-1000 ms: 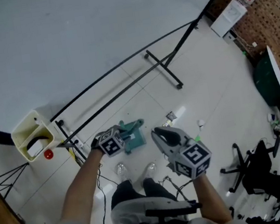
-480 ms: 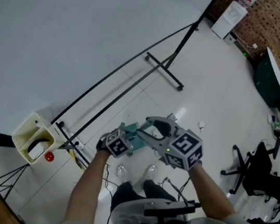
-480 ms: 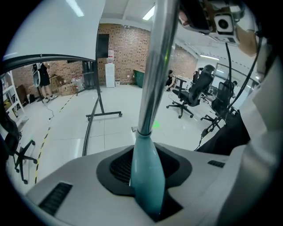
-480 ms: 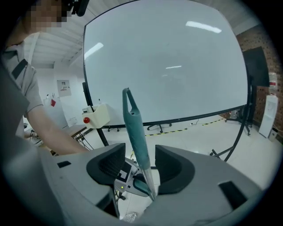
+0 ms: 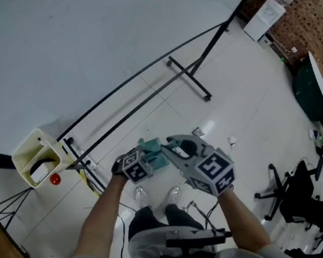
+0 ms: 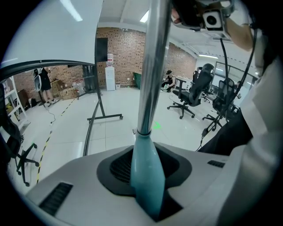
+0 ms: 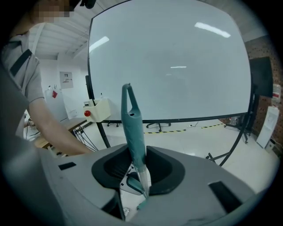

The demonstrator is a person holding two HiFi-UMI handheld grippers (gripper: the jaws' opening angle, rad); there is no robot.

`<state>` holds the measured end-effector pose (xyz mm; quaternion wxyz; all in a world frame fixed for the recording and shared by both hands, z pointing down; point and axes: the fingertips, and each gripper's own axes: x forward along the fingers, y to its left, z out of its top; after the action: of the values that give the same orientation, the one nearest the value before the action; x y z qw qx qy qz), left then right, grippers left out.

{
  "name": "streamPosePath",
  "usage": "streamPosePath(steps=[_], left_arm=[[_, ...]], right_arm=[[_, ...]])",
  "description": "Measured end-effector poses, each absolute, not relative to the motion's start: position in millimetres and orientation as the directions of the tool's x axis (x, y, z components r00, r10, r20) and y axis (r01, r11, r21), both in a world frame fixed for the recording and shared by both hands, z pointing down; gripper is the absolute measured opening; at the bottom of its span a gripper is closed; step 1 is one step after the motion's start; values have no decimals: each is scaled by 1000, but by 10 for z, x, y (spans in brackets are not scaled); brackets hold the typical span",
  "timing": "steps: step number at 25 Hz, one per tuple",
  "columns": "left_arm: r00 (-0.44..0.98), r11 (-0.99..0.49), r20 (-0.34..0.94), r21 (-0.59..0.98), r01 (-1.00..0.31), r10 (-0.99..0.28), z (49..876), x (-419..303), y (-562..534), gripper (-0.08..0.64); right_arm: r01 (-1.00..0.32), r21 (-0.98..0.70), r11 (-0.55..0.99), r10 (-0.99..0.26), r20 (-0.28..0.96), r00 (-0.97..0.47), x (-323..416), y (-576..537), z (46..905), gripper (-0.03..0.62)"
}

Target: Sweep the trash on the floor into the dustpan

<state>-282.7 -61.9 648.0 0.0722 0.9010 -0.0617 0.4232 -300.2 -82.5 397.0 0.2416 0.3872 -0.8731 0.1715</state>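
In the head view the teal dustpan-and-broom set (image 5: 155, 154) stands on the white floor just ahead of both grippers. My left gripper (image 5: 146, 157) is shut on a teal sleeve (image 6: 145, 170) from which a metal pole (image 6: 152, 66) rises. My right gripper (image 5: 175, 145) has a teal handle with a hang loop (image 7: 134, 128) upright between its jaws. Those jaws are closing, with the pads against the handle. Two crumpled clear pieces of trash (image 5: 140, 194) (image 5: 173, 195) lie on the floor by the person's feet.
A large whiteboard on a black stand, with its foot (image 5: 189, 81), fills the far side. A cream box with a red button (image 5: 38, 158) hangs at the left. Black office chairs (image 5: 290, 196) and cables lie to the right. A brick wall stands behind them.
The right gripper has swung left from beside the person's knee to the teal set, next to the left gripper, and now has the looped handle between its jaws. The left gripper stayed put.
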Motion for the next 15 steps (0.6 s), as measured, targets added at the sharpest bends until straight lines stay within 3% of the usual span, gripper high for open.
streamPosePath(steps=[8, 15], left_arm=[[640, -984, 766, 67, -162, -54, 6514, -2792, -570, 114], [631, -981, 773, 70, -179, -60, 6465, -2945, -606, 115]], right_arm=[[-779, -151, 608, -610, 539, -581, -2882, -815, 4015, 101], [-842, -191, 504, -677, 517, -523, -2227, -835, 4001, 100]])
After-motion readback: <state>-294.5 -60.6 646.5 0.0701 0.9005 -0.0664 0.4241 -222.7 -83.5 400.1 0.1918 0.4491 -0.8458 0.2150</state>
